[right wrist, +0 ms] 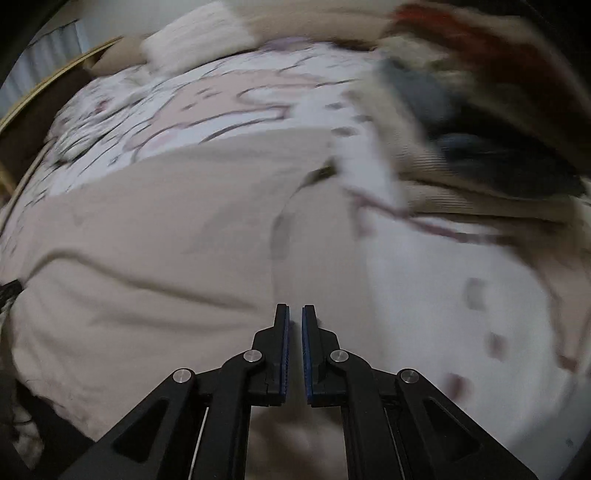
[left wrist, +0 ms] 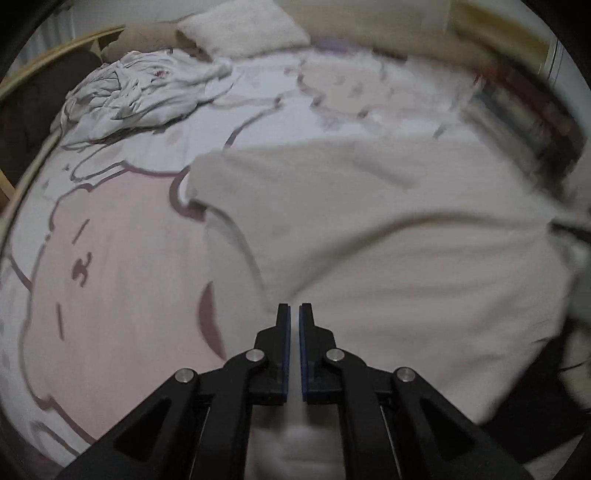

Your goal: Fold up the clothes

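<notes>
Hovering over a beige garment (left wrist: 388, 236) spread on a bed, two tongs wait nearly closed.

Left tongs (left wrist: 294, 314) sit low over the garment's near left edge, jaws drawn almost together with only a thin slit between the blue pads — no cloth shows between them. Right tongs (right wrist: 295, 315) look the same, over the garment's near right edge where it meets the patterned sheet (right wrist: 443, 314). The garment lies fairly flat with a few long creases. A crumpled white garment (left wrist: 140, 96) sits well apart near a pillow (left wrist: 243, 27); a pile of clothes (right wrist: 480, 122) lies to the right. Both views are blurred, likely from motion — a fast grab may pinch the sheet along with the garment, or miss the edge and drag new creases in.
</notes>
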`<state>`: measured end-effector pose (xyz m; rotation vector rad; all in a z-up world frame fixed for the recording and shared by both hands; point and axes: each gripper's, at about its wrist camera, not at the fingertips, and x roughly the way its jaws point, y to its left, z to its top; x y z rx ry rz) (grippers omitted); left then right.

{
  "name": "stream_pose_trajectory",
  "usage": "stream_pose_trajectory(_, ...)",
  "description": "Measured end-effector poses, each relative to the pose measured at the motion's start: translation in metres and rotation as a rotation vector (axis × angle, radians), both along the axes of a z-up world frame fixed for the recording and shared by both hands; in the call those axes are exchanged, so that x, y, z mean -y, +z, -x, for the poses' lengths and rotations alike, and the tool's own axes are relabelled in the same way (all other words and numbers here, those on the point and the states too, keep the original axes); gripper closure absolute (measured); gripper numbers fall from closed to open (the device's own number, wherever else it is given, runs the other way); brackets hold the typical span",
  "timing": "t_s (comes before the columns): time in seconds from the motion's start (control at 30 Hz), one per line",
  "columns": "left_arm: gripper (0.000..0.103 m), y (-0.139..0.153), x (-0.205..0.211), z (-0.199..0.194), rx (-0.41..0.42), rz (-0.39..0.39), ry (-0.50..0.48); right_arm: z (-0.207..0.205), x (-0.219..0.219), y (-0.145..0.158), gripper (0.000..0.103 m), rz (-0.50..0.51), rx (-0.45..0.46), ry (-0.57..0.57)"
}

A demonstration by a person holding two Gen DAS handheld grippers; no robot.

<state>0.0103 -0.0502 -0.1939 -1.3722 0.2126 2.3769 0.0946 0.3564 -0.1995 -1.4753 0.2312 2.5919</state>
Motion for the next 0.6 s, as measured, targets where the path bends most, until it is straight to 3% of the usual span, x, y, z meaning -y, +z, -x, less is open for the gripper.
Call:
stream_pose_trajectory(0.1, 0.097, 0.015, -0.02, -0.018, -0.023, -0.095, -0.077, -0.007, 0.037, 0.016, 0.099, 0.038, -0.065, 0.143)
stream_pose_trajectory(0.17, 0.087, 0.017, -0.043, -0.03, -0.031, -0.118, -0.16, -0.006, 0.068, 0.018, 0.099, 0.053, -0.085, 0.259)
stream_pose_trajectory(0.3, 0.085, -0.015, -0.069, -0.054, 0.022, 0.009, -0.294, 0.0, 0.116, -0.005, 0.099, -0.017, -0.02, 0.4)
stream_pose_trajectory(0.4, 0.085, -0.033, -0.053, -0.07, 0.043, 0.04, -0.293, -0.012, 0.102, -0.026, 0.099, -0.006, 0.05, 0.367)
stream_pose_trajectory(0.6, 0.085, -0.032, -0.026, -0.081, 0.08, 0.02, -0.257, -0.045, 0.033, -0.027, 0.099, 0.182, 0.054, 0.185)
